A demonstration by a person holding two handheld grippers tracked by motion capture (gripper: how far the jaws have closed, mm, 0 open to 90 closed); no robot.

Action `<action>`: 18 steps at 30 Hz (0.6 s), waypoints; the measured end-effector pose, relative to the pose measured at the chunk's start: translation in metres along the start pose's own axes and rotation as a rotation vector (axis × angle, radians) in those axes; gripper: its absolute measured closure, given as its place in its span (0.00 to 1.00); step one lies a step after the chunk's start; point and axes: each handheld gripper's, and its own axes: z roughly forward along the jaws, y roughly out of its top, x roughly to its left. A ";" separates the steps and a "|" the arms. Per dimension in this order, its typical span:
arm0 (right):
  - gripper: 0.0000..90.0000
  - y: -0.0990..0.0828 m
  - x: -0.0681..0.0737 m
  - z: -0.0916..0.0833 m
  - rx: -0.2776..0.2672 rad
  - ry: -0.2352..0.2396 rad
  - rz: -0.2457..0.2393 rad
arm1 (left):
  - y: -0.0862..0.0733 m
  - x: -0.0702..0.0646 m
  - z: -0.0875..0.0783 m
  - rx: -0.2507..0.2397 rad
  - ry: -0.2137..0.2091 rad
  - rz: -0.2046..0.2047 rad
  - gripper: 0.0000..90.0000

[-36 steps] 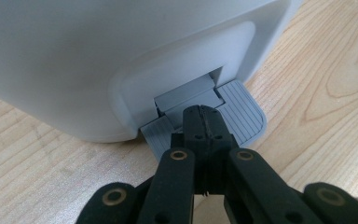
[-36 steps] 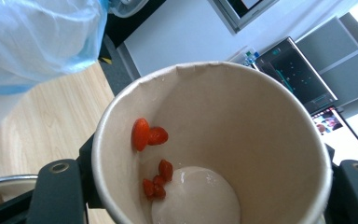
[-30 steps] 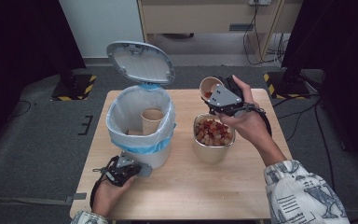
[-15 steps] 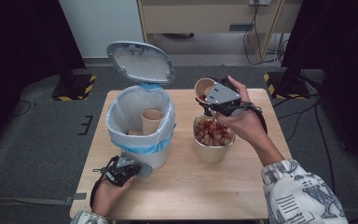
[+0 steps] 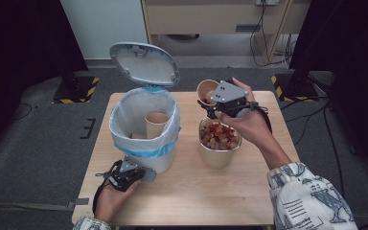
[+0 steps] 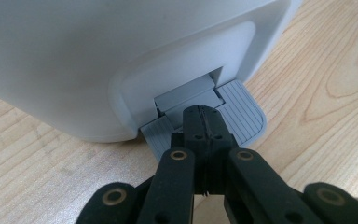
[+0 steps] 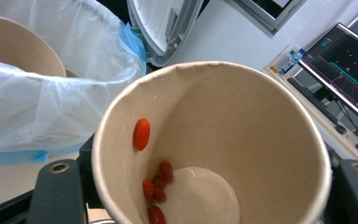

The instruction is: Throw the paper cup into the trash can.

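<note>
High view: a pale wooden table (image 5: pixel 187 196) carries a white pedal bin (image 5: pixel 146 132) lined with clear plastic, its grey lid (image 5: pixel 143 64) raised. Right of the bin stands a paper bowl of red berries (image 5: pixel 219 139). Beyond that bowl, the right gripper (image 5: pixel 215 106) clamps a tilted brown paper cup (image 7: pixel 214 144) with a few berries clinging inside. At the bin's foot, the left gripper (image 6: pixel 200 122), jaws closed empty, presses the grey pedal (image 6: pixel 242 116). If it slips off, the lid could drop onto the cup.

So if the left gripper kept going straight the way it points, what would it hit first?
The left gripper, jaws shut, already rests on the grey ribbed foot pedal; just beyond is probably the white plastic bin's base.
</note>
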 end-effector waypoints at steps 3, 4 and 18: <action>0.31 0.001 0.000 0.001 -0.006 0.013 0.018 | 0.000 0.000 0.000 0.000 0.000 0.000 1.00; 0.31 0.002 0.001 0.001 -0.007 0.014 0.020 | 0.000 0.000 0.000 0.000 0.000 0.000 1.00; 0.31 0.006 0.002 0.003 -0.038 0.071 0.102 | 0.000 0.000 0.000 0.000 0.000 0.001 1.00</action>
